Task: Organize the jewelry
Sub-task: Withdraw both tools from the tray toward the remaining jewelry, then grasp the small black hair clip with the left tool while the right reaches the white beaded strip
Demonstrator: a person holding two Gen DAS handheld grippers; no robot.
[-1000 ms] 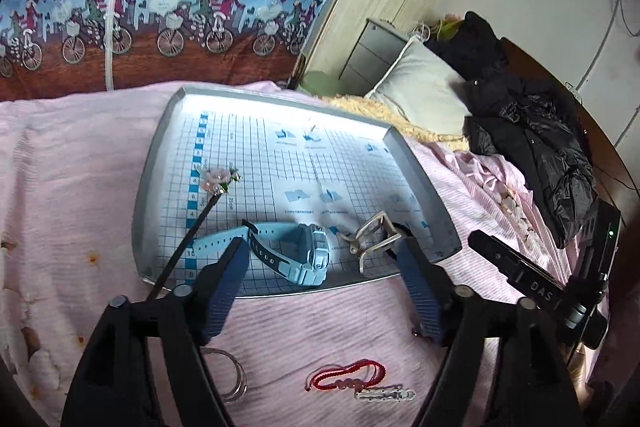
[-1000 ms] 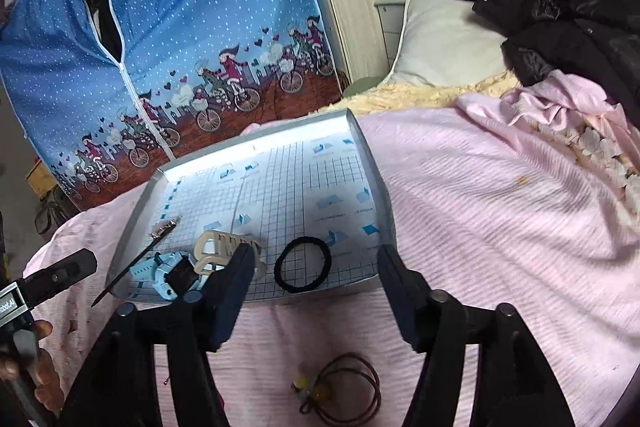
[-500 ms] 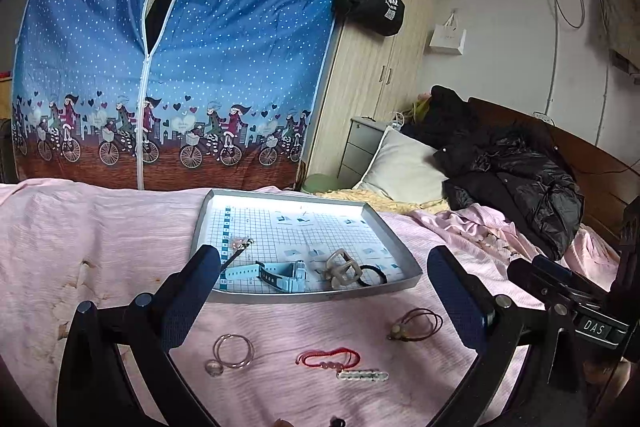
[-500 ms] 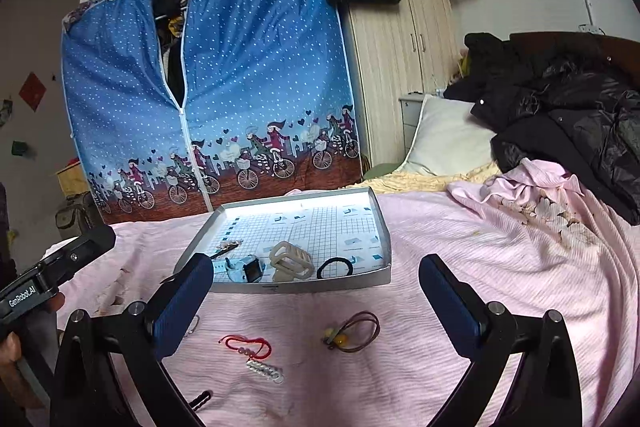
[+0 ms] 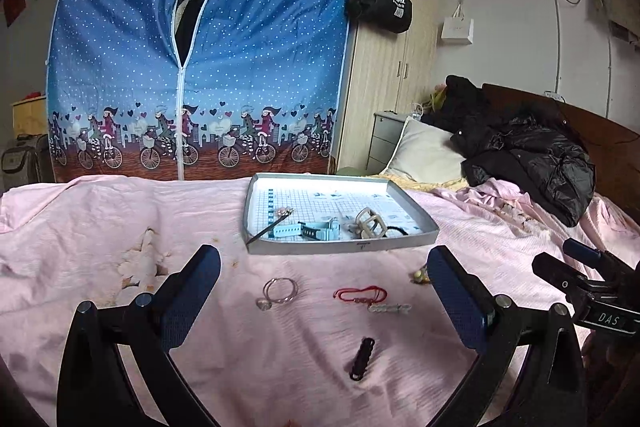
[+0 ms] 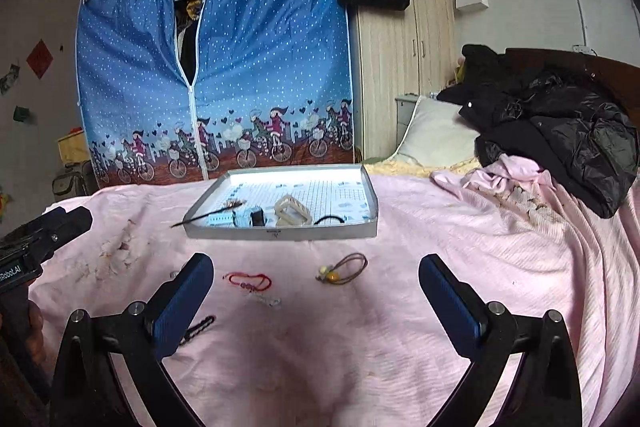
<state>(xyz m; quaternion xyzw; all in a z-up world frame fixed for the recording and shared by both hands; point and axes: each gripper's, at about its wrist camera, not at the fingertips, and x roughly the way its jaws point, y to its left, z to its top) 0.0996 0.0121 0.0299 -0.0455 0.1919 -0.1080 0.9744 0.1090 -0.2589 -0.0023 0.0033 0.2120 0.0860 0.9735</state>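
Ahead, tray (image 5: 362, 246) beyond splayed left gripper (image 5: 324, 269), red cord (image 5: 360, 294) between fingers

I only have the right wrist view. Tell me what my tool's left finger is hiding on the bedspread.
Observer: A thin silver bangle with a small charm. It lies left of the red cord.
Operator: Report the dark piece beside that finger.
Observer: It is a short black beaded strip, lying free on the bedspread, nearer to the tools than the red cord.
Operator: Give me the left tool's state.
Observer: The left tool is open and empty. It points toward the tray, with the bangle and the cord between its fingers in its own view.
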